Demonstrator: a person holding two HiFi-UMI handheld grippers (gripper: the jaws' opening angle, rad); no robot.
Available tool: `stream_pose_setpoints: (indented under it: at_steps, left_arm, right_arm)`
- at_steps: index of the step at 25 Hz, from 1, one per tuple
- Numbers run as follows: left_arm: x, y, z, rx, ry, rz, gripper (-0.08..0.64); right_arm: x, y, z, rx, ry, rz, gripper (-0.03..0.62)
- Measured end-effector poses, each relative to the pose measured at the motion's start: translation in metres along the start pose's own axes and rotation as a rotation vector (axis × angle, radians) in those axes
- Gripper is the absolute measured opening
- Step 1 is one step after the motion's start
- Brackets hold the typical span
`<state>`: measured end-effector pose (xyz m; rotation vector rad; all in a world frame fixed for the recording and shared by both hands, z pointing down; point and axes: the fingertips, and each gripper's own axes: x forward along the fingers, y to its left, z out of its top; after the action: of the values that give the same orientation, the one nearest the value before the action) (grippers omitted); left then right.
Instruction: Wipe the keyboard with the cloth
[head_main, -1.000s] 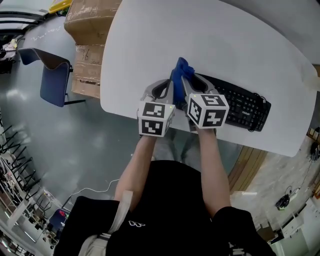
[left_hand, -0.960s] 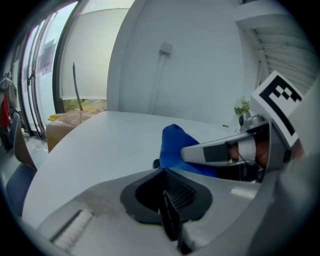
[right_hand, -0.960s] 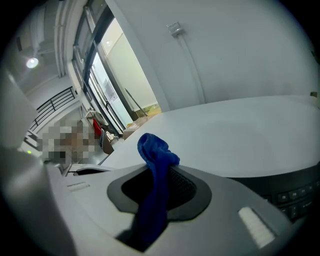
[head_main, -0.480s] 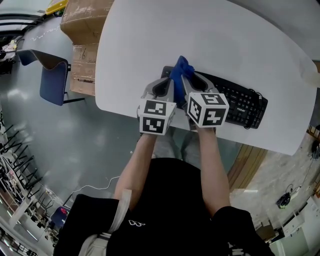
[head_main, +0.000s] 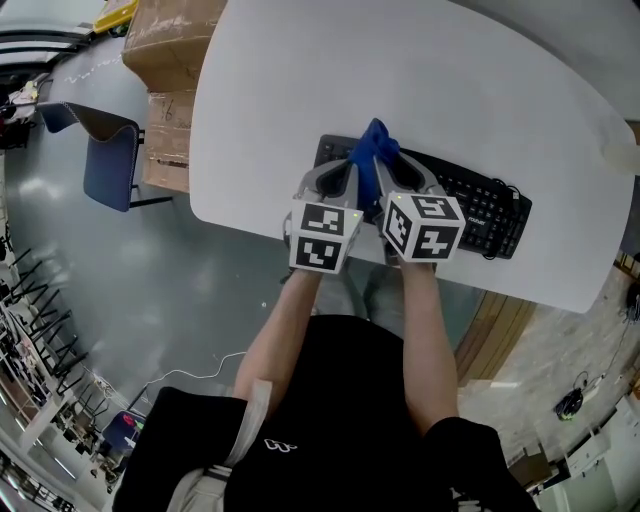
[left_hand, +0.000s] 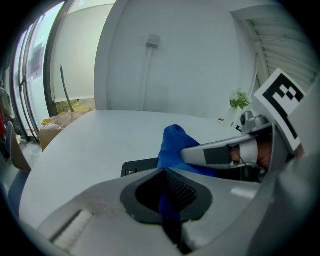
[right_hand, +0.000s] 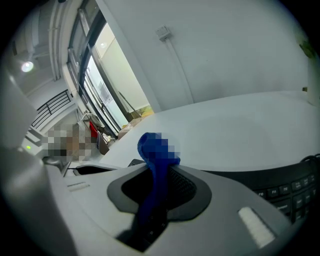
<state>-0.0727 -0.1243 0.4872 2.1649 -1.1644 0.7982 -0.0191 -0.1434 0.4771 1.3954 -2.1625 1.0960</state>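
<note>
Clamping the blue cloth (head_main: 374, 142), left hand-held gripper (head_main: 351, 170) and right hand-held gripper (head_main: 388, 172) have slid right. The keyboard (head_main: 482, 208) shows its left end again, likely wiped.

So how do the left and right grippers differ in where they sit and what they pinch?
The left gripper sits at the keyboard's left end; the right gripper is over its keys. Left pinches a thin fold of the cloth, right a thicker band. Both are shut on it.
</note>
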Motion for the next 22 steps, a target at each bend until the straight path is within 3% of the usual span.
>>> stream_pose_setpoints:
  at_steps: [22]
  left_arm:
    - [0.020,-0.057,0.006,0.023,0.020,-0.014,-0.002]
  right_arm:
    - [-0.038,-0.049,-0.003,0.024,0.009,-0.039,0.087]
